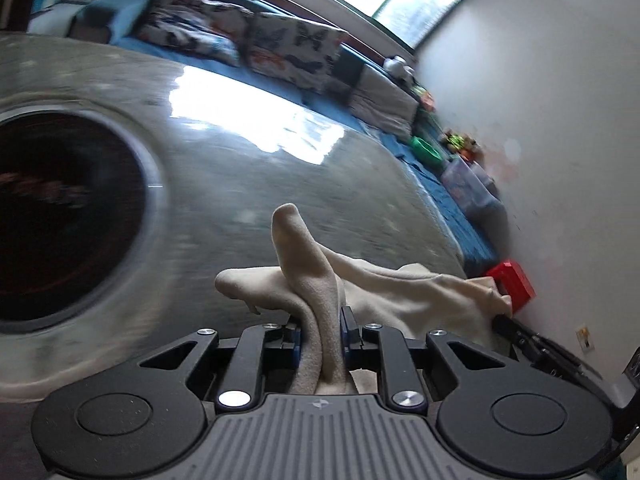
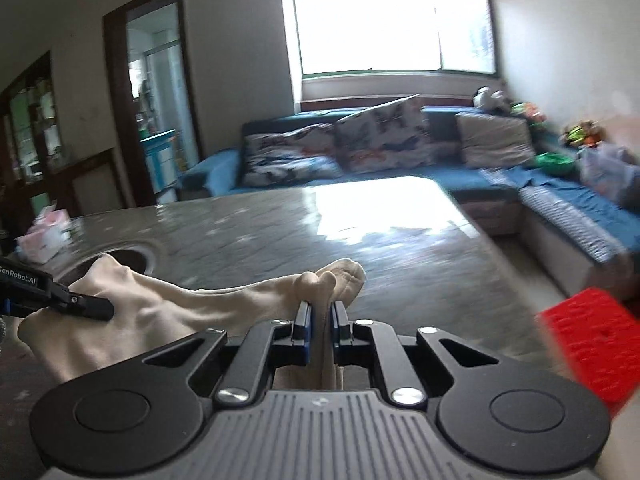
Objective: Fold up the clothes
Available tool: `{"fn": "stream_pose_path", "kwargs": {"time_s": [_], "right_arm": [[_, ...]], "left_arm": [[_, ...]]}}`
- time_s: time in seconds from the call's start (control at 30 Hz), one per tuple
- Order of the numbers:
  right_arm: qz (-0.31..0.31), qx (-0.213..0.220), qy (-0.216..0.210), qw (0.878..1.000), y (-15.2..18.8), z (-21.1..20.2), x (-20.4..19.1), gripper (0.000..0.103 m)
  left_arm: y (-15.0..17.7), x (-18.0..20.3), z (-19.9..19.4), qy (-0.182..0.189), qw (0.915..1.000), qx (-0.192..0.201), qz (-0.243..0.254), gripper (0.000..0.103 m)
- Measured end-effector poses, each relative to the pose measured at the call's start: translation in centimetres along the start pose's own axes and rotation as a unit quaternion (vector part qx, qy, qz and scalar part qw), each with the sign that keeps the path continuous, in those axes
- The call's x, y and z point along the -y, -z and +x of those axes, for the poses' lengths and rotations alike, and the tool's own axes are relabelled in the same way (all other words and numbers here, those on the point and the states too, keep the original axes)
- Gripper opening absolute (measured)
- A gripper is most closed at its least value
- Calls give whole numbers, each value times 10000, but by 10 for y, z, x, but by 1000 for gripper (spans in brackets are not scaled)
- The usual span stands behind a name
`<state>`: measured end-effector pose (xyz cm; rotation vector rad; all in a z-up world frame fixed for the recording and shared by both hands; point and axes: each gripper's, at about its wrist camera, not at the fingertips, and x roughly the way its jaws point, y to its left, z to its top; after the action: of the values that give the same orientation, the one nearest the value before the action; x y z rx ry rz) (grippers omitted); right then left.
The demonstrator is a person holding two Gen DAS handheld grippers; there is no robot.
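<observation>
A cream-coloured garment (image 1: 384,288), soft like a sock or small knit piece, hangs stretched between my two grippers above a grey marble table (image 1: 248,184). My left gripper (image 1: 320,336) is shut on one end of it; bunched cloth sticks up past the fingers. My right gripper (image 2: 320,320) is shut on the other end (image 2: 224,304). In the right wrist view the left gripper (image 2: 86,306) enters from the left, clamped on the cloth. In the left wrist view the right gripper (image 1: 506,322) shows at the right, gripping the cloth's far end.
The table (image 2: 280,236) has a round dark inset (image 1: 60,216) at its left. A tissue pack (image 2: 44,236) lies at its far left. A blue sofa (image 2: 500,176) with patterned cushions runs behind and right. A red stool (image 2: 592,348) stands at the right.
</observation>
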<state>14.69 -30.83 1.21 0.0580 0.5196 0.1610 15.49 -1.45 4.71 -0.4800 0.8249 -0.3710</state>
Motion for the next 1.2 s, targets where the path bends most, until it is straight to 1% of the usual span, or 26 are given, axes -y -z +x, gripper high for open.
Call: {"fn": "stream_pose_path", "kwargs": {"time_s": [0.2, 0.33, 0.43, 0.47, 0.53, 0.57, 0.6, 0.67, 0.8, 0.87, 0.93, 1.03, 1.13, 1.17, 1.2], "right_arm": [[-25, 131, 615, 9980, -11, -8, 46, 9], [54, 168, 971, 9951, -14, -5, 75, 9], [145, -10, 1144, 9933, -6, 5, 93, 9], [177, -78, 1197, 9926, -2, 9, 100, 9], [223, -215, 1312, 9909, 5, 16, 110, 9], [224, -284, 1380, 9898, 9, 19, 113, 9], [243, -323, 1418, 9891, 12, 21, 116, 9], [302, -364, 1458, 9882, 15, 22, 120, 11], [359, -370, 1272, 9905, 16, 27, 118, 14], [362, -423, 1204, 9912, 14, 35, 115, 22], [364, -476, 1137, 9917, 13, 43, 112, 25], [368, -555, 1035, 9924, 10, 55, 108, 31], [373, -634, 933, 9929, 8, 67, 104, 34], [374, -660, 899, 9931, 7, 71, 103, 39], [375, -687, 865, 9932, 7, 74, 101, 43]], "left_arm": [[-10, 43, 41, 334, 9989, -169, 277, 19], [-12, 70, 67, 433, 9973, -277, 531, 19], [-9, 80, 85, 333, 9960, -400, 732, 20], [-8, 82, 91, 282, 9956, -445, 777, 23], [-5, 81, 93, 132, 9950, -472, 865, 24], [-4, 80, 95, 58, 9947, -485, 908, 29], [-2, 80, 96, -17, 9942, -498, 952, 31], [-3, 75, 96, -94, 9940, -535, 949, 31], [-5, 71, 89, -152, 9945, -399, 958, 35], [-5, 72, 87, -201, 9941, -334, 1013, 35], [-7, 73, 88, -252, 9938, -288, 1048, 35], [-11, 70, 90, -361, 9937, -257, 1034, 39], [-15, 66, 93, -400, 9938, -257, 1007, 39], [-17, 66, 94, -412, 9935, -262, 1025, 39], [-17, 65, 96, -439, 9931, -269, 1051, 39]]}}
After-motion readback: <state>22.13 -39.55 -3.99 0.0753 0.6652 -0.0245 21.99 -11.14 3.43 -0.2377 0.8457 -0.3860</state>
